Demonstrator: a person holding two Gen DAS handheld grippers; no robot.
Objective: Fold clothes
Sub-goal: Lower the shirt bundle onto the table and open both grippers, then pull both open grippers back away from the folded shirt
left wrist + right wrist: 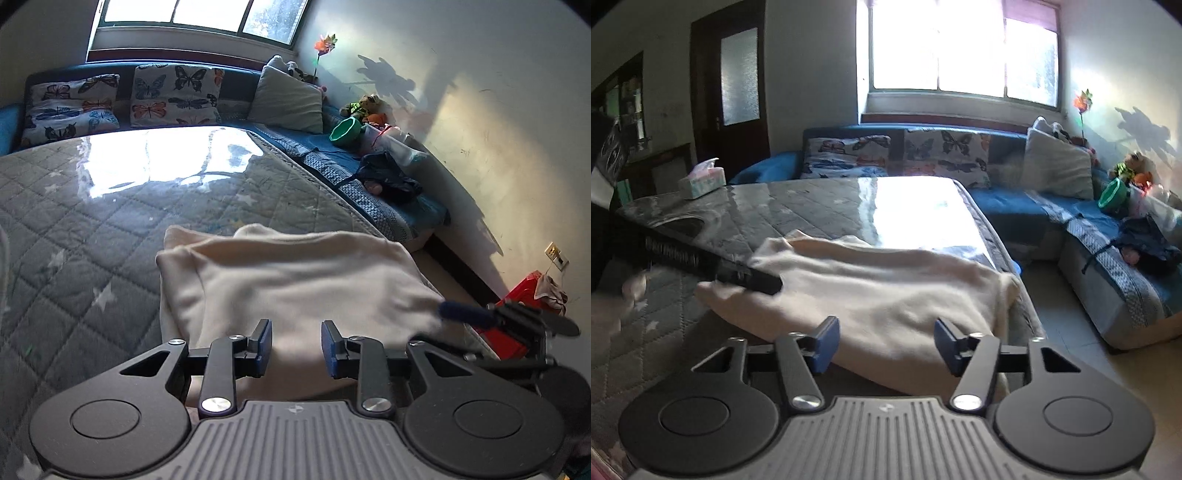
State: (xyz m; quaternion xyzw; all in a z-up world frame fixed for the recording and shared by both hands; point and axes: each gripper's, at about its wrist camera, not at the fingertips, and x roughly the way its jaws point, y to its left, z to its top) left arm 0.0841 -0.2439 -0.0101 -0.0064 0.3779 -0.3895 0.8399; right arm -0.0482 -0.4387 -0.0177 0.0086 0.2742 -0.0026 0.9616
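A cream-coloured garment [295,284] lies folded on the grey quilted table [92,221], near the table's right-hand corner, with one edge reaching the side that faces the blue sofa [332,155]. The left tool [296,347] hovers just over the garment's near edge, its blue pads [265,345] spread with a gap between them and no cloth caught there. The right tool [886,345] stands at the garment's near edge too, its jaws spread wider, with nothing pinched (the cloth shows in the gap but lies beneath, not between, the pads). In the right wrist view the left tool's dark body reaches in from the left and rests against the garment's far left part. A tissue box [701,180] sits at the table's far left corner. Butterfly cushions [173,94] line the sofa under the window [960,48], and a green bowl [345,130] sits farther along it.
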